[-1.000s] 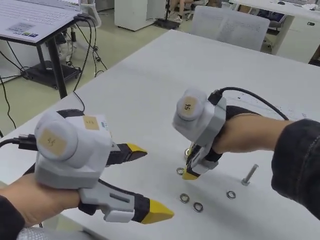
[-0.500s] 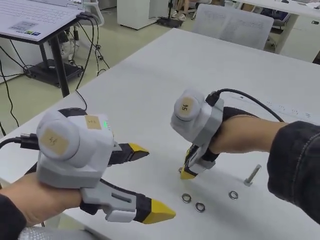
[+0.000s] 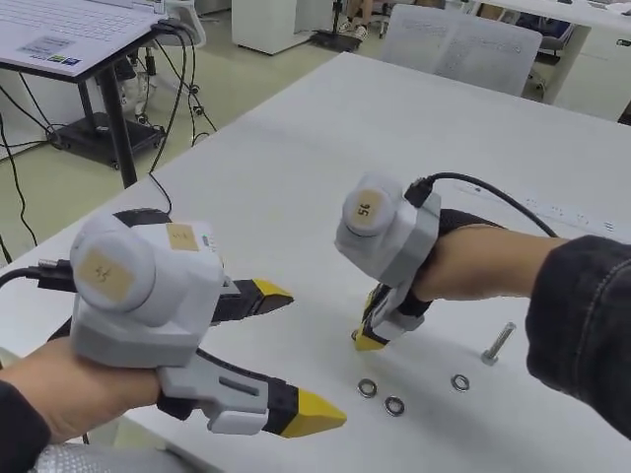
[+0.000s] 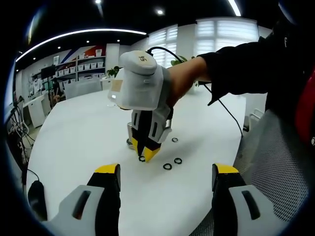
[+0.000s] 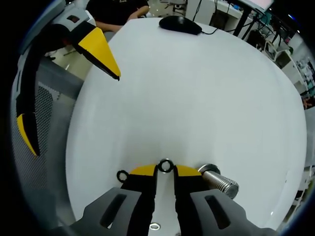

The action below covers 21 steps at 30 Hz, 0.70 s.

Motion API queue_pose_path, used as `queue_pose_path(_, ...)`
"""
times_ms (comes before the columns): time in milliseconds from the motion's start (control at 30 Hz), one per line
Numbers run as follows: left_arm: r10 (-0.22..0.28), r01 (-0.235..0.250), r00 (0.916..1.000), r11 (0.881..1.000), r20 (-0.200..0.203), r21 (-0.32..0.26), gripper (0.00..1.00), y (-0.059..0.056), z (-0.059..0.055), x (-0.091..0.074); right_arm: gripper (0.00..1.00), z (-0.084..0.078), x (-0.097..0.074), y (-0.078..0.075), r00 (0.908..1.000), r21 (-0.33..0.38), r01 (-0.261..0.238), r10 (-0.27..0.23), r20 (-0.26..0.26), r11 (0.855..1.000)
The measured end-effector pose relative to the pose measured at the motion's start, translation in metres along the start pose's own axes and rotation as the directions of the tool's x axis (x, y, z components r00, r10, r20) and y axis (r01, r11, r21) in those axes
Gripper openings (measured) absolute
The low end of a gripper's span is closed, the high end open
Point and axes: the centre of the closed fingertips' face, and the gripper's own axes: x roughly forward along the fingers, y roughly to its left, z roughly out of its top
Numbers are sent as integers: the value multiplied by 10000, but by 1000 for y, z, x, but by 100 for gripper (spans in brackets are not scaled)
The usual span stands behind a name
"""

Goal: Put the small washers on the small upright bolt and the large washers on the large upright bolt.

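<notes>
Though just beside the washer (image 5: 165, 165), a bolt (image 5: 219, 182).

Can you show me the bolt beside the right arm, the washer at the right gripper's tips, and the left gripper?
bolt (image 3: 496, 343), head view, middle of its shank.
washer (image 5: 165, 161), right gripper view, upper rim.
left gripper (image 3: 306, 356), head view, midway between its yellow tips.

Pale green floor (image 3: 59, 197) is showing beyond the white workbench top (image 3: 296, 168); black-legged side desk (image 3: 111, 128) is standing at L, grey mesh chair back (image 3: 458, 49) at far end; curved ceiling strip light (image 4: 78, 34) is glowing.
</notes>
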Motion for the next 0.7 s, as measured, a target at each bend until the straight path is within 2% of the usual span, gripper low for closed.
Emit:
queue_pose_path(567,-59,59,10000,10000,-34,47,75,-2,-1,-2,13,-2,0,5,10000,-43,58,-58,-57,10000)
queue_pose_path(700,-120,121,9999,9999,-102,100,75,-4,-2,-2,13,-4,-8,7,10000,51,84,-84,-1,10000)
